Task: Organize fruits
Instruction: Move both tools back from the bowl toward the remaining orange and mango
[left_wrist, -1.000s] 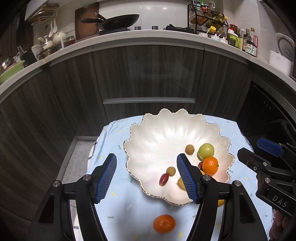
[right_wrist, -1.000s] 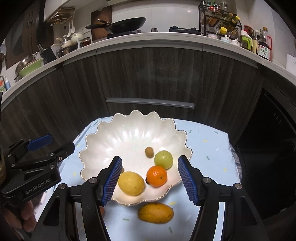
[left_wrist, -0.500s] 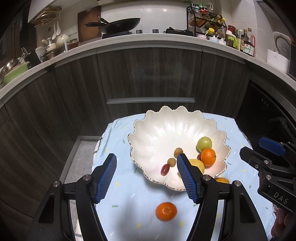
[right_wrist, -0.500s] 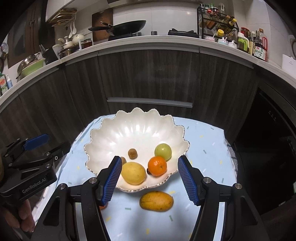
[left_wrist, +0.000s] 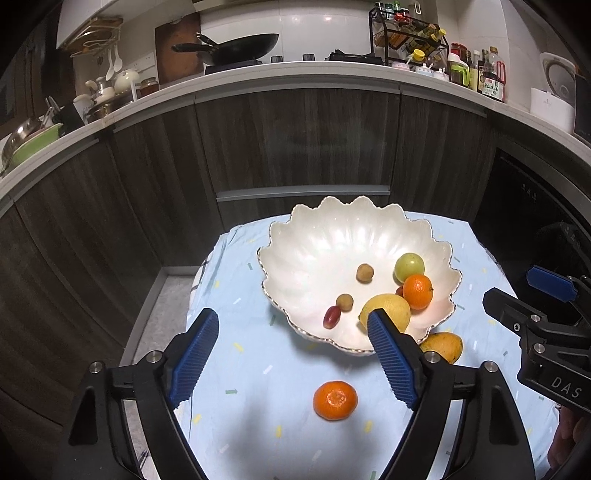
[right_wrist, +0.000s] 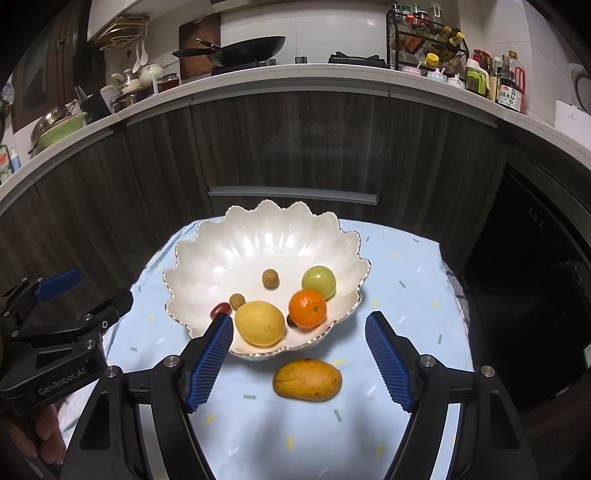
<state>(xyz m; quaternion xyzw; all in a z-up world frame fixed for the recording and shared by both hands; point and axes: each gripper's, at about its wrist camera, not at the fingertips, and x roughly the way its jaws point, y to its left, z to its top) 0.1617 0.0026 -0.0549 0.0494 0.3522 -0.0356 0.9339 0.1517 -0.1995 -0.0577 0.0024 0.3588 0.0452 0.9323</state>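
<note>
The left gripper (left_wrist: 291, 354) hangs with its fingers spread wide and empty above a loose tangerine (left_wrist: 335, 400) lying on the blue-clothed surface (left_wrist: 258, 406). The right gripper (right_wrist: 299, 358) is likewise spread and empty over a mango (right_wrist: 307, 379) just beside the bowl's near rim. Beyond, the white scalloped bowl (right_wrist: 258, 236) holds a lemon (right_wrist: 259, 322), another tangerine (right_wrist: 307, 308), a green fruit (right_wrist: 318, 282) and a few small ones.

Scalloped white bowl (right_wrist: 258, 236) holding lemon (right_wrist: 259, 322), orange (right_wrist: 307, 308), green fruit (right_wrist: 318, 282) — mango (right_wrist: 307, 379), tangerine (left_wrist: 335, 400) lying outside on cloth.
</note>
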